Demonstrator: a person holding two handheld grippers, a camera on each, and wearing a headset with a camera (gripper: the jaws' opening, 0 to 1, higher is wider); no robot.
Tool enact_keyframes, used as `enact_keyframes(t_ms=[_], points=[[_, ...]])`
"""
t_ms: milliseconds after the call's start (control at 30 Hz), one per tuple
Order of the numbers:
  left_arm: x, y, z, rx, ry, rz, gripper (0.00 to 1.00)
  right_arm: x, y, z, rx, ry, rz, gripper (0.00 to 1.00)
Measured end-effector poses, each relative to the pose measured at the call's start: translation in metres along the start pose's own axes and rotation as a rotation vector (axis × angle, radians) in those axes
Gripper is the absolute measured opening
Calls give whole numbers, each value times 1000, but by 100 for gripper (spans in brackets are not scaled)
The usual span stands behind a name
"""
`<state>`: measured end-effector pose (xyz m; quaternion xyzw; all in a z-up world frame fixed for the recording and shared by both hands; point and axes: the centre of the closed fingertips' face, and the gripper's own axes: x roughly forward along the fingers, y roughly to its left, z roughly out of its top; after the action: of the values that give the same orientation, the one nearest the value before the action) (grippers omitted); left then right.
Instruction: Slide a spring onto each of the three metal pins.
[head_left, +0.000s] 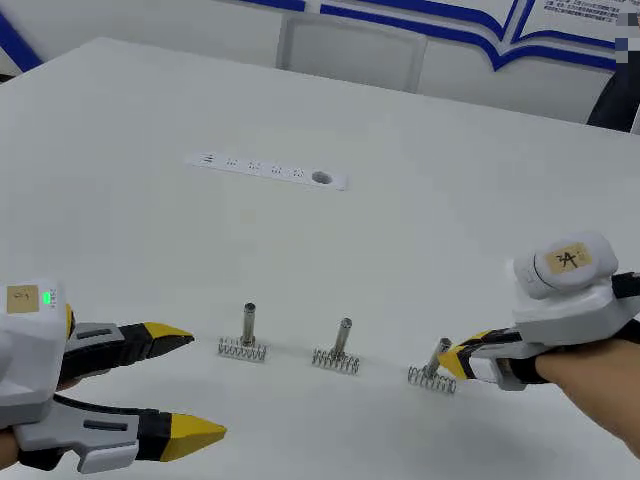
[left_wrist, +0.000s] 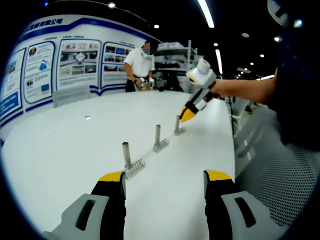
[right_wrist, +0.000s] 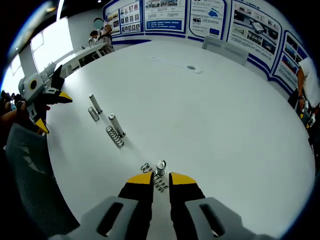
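Three springs (head_left: 335, 360) lie by upright pins (head_left: 343, 335), none threaded | right gripper (head_left: 452, 358) narrowed at right pin (right_wrist: 160, 167), grip unclear | left gripper (head_left: 206, 385) released | next: probably lift right spring (head_left: 431, 378)

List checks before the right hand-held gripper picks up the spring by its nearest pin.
1. All pins upright: left pin, middle pin, right pin. Ok.
2. Springs free on the table, one at each base: left spring, middle spring, right spring. Ok.
3. Right hand-held gripper at the right spring, jaws narrowly apart. Ok.
4. Jaws line up on the spring, not the pin. Cannot tell.
5. Left hand-held gripper open, apart from the pins. Ok.
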<state>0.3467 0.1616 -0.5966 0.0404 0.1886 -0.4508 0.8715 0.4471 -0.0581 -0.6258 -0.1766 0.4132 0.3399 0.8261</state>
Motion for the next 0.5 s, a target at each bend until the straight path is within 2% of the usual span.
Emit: enact_keyframes(t_ms=[100, 233, 367, 500], points=[[0, 0, -1, -2, 1, -4, 64, 2, 2, -8, -20, 16, 15, 15], [1, -1, -3, -4, 6, -11, 64, 5, 8, -17, -92, 46, 47, 16], [1, -1, -3, -6, 9, -16, 64, 8, 9, -18, -137, 52, 65, 18], [2, -2, -4, -6, 12, -22, 64, 14, 7, -20, -217, 76, 88, 18]])
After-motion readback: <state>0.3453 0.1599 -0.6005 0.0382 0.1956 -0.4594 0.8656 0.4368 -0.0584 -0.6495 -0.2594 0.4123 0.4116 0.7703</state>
